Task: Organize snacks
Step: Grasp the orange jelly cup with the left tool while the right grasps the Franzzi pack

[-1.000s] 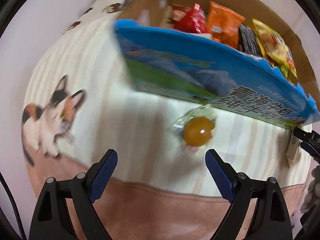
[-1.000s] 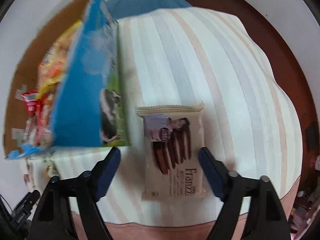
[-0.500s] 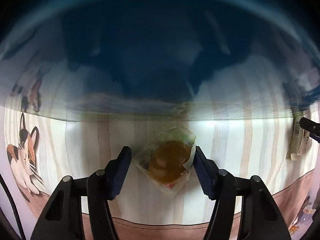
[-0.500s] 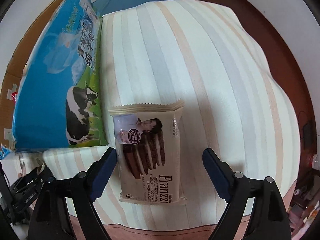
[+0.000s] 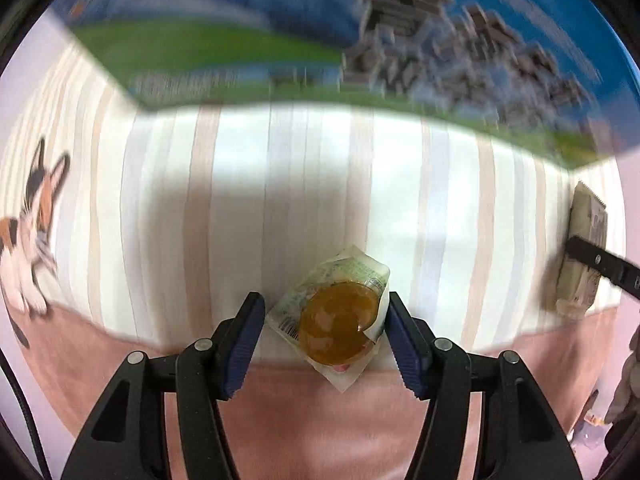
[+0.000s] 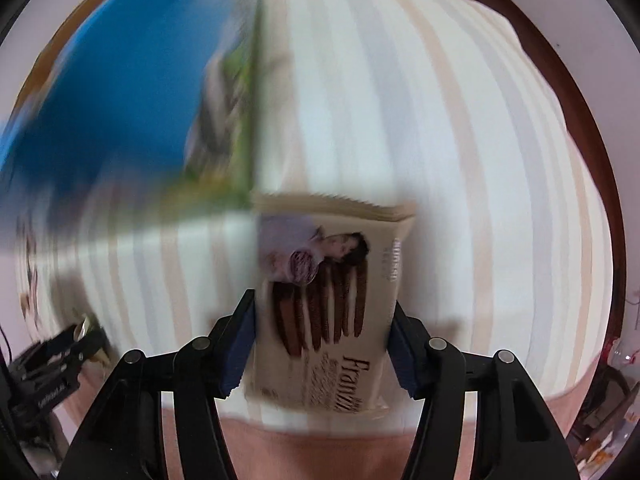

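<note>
A clear packet with a round amber snack (image 5: pixel 338 322) sits between the pads of my left gripper (image 5: pixel 325 336), which is shut on it just above the striped cloth. My right gripper (image 6: pixel 323 344) is shut on a beige Franzzi chocolate cookie pack (image 6: pixel 326 300), its pads pressing both long sides. The cookie pack also shows at the right edge of the left wrist view (image 5: pixel 582 252). The blue and green milk carton box (image 5: pixel 360 40) stands behind; it is blurred in the right wrist view (image 6: pixel 132 92).
The striped cloth (image 6: pixel 420 120) covers the table, with a pink border (image 5: pixel 320 420) along the near edge and a cat print (image 5: pixel 32 220) at the left. The left gripper's body (image 6: pixel 48 372) shows at the lower left of the right wrist view.
Both grippers have closed in on their snacks: the left on the amber packet, the right on the cookie pack. Both views are shifting, and the box looks blurred.
</note>
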